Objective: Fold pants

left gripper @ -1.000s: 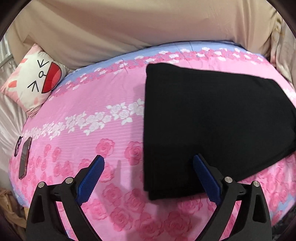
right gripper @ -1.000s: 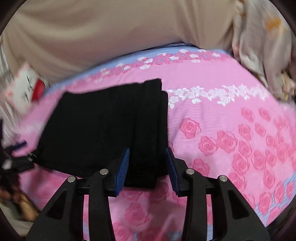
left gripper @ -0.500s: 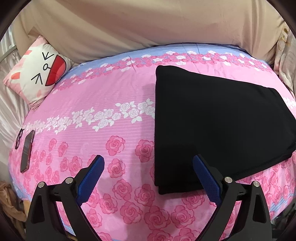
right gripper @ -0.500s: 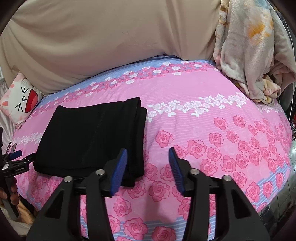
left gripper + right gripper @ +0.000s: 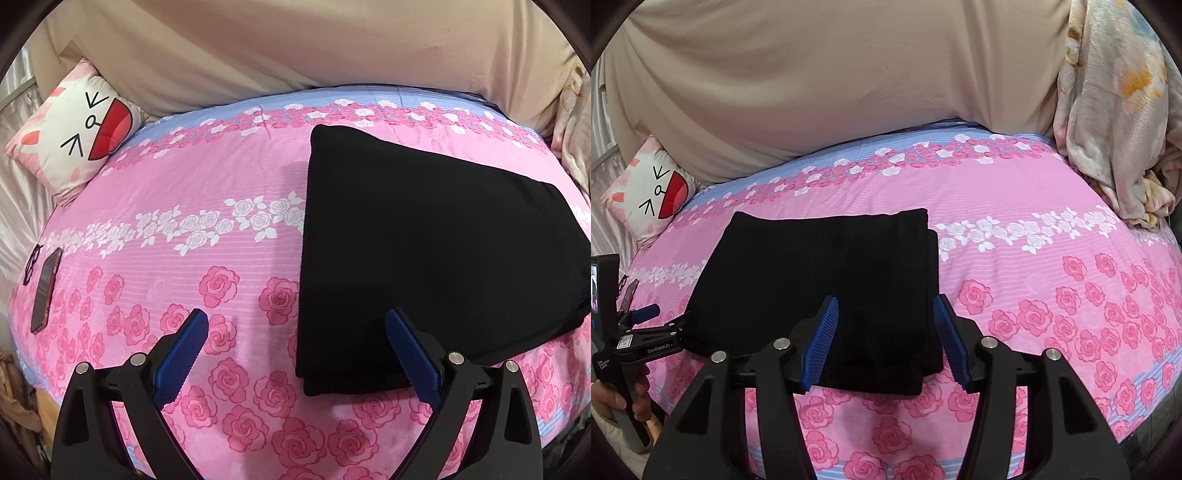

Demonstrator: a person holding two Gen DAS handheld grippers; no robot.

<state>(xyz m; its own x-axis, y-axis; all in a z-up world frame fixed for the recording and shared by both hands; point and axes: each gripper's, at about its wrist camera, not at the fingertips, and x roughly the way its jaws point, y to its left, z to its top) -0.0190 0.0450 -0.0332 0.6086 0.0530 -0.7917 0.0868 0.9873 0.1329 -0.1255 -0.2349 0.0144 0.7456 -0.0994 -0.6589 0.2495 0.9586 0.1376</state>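
Backed off and raised since a second ago, the right tool (image 5: 886,339) now frames the near right end of the folded black pants (image 5: 827,291) from above rather than closing around that end; its jaws have just been opening and stand moderately wide, with the cloth showing between the blue pads but not pressed by them. Across the same second the left tool (image 5: 295,354) has barely shifted, and its jaws stand wide apart over the bedspread with nothing gripped, the right pad overlapping the near left corner of the garment in the left wrist view.

Folded into a thick, layered rectangle, the pants lie flat on the bed (image 5: 1052,229), whose pink cover carries rose prints and a band of white flowers. They sit toward the near edge, left of the bed's middle in the right wrist view.

At the head of the bed a cartoon-face cushion (image 5: 77,125) leans against a beige sheet (image 5: 295,48) draped behind. A phone (image 5: 46,291) lies flat near the left edge of the bedspread, just beside a pair of glasses (image 5: 31,264). A crumpled floral blanket (image 5: 1115,110) hangs at the far right corner. In the right wrist view, a hand (image 5: 617,400) grasps the handle of the left tool at the left margin.
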